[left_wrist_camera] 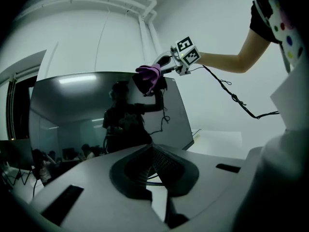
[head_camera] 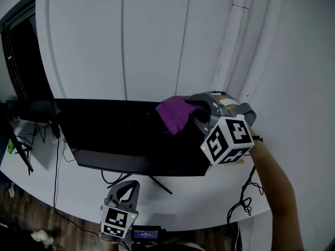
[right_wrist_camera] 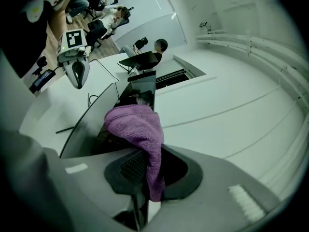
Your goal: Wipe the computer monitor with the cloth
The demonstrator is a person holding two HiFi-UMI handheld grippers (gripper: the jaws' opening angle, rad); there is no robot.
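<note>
A wide black monitor (head_camera: 131, 135) stands on the white desk (head_camera: 204, 203), facing me. A purple cloth (head_camera: 175, 114) hangs over the right end of its top edge, with my right gripper (head_camera: 201, 111) shut on it. In the right gripper view the cloth (right_wrist_camera: 140, 129) drapes out from between the jaws of the right gripper (right_wrist_camera: 145, 178), over the monitor (right_wrist_camera: 91, 124). My left gripper (head_camera: 123, 192) hovers low over the desk's front edge, below the screen and apart from it. The left gripper (left_wrist_camera: 152, 149) is shut and holds nothing, pointing at the screen (left_wrist_camera: 96, 110) and the cloth (left_wrist_camera: 149, 76).
The monitor's stand legs (head_camera: 157, 182) and loose cables (head_camera: 243, 203) lie on the desk. A second dark screen (head_camera: 21, 56) stands at far left, with a white wall behind. The desk's curved front edge runs below the left gripper, above a wooden floor (head_camera: 31, 218).
</note>
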